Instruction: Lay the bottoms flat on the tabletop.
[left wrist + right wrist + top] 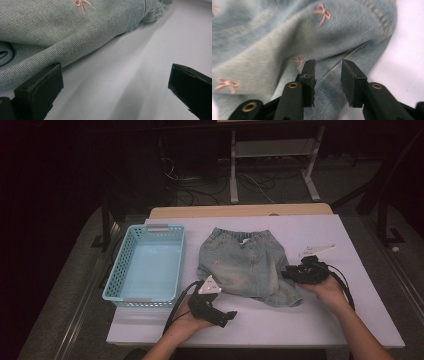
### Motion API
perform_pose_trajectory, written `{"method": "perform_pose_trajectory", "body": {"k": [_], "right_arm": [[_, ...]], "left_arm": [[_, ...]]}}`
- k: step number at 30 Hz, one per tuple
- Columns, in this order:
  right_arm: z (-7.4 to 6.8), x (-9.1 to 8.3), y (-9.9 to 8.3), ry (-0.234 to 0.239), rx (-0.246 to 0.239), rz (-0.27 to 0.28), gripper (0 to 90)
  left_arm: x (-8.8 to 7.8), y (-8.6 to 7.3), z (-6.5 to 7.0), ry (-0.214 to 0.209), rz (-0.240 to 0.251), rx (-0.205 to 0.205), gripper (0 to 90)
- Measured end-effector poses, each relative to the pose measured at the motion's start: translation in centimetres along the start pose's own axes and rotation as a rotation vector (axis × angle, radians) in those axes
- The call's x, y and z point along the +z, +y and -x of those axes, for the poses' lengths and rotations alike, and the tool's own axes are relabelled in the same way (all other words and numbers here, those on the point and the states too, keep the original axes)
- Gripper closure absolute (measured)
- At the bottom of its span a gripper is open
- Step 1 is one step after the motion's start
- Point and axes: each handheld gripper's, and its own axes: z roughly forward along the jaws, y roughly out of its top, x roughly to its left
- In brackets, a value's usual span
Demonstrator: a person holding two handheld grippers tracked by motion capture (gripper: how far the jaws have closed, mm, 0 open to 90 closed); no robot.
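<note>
Denim shorts (245, 266) lie flat mid-table in the high view, waistband toward the far edge, legs toward the near edge, right of a blue basket (145, 265). Left gripper (115, 85) view: jaws wide apart beside the hem. Right gripper (327, 75) view: jaws narrowly parted over the fabric, not pressing it.

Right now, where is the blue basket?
In the high view, the blue basket sits on the table's left side, beside the denim shorts.
</note>
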Motion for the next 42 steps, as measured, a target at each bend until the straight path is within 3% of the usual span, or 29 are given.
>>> {"method": "perform_pose_trajectory", "body": {"k": [4,10,15,27,33,38,42], "right_arm": [[-0.4,1.4,0.0,-0.018,-0.023,-0.038,60.4],[-0.5,1.4,0.0,-0.091,-0.039,-0.063,81.0],[-0.2,0.9,0.0,-0.094,-0.039,-0.060,84.4],[1.9,-3.8,-0.3,-0.138,0.042,0.065,85.1],[3.4,-5.3,-0.8,-0.161,0.079,0.089,85.2],[5.1,-5.3,-1.6,-0.185,0.117,0.070,85.2],[6.4,-3.8,-2.1,-0.187,0.148,0.033,84.9]], "left_arm": [[0.0,0.0,0.0,-0.001,-0.001,0.000,0.0],[0.1,0.0,0.0,-0.003,-0.001,-0.001,0.0],[0.0,0.0,0.1,-0.004,0.000,0.002,0.0],[-0.1,0.0,0.0,-0.003,0.003,0.004,0.0],[-0.1,0.0,0.0,-0.002,0.004,0.000,0.0],[-0.1,0.0,0.0,-0.002,0.001,0.003,0.0],[0.0,0.0,0.1,-0.004,-0.001,0.003,0.0]]}}
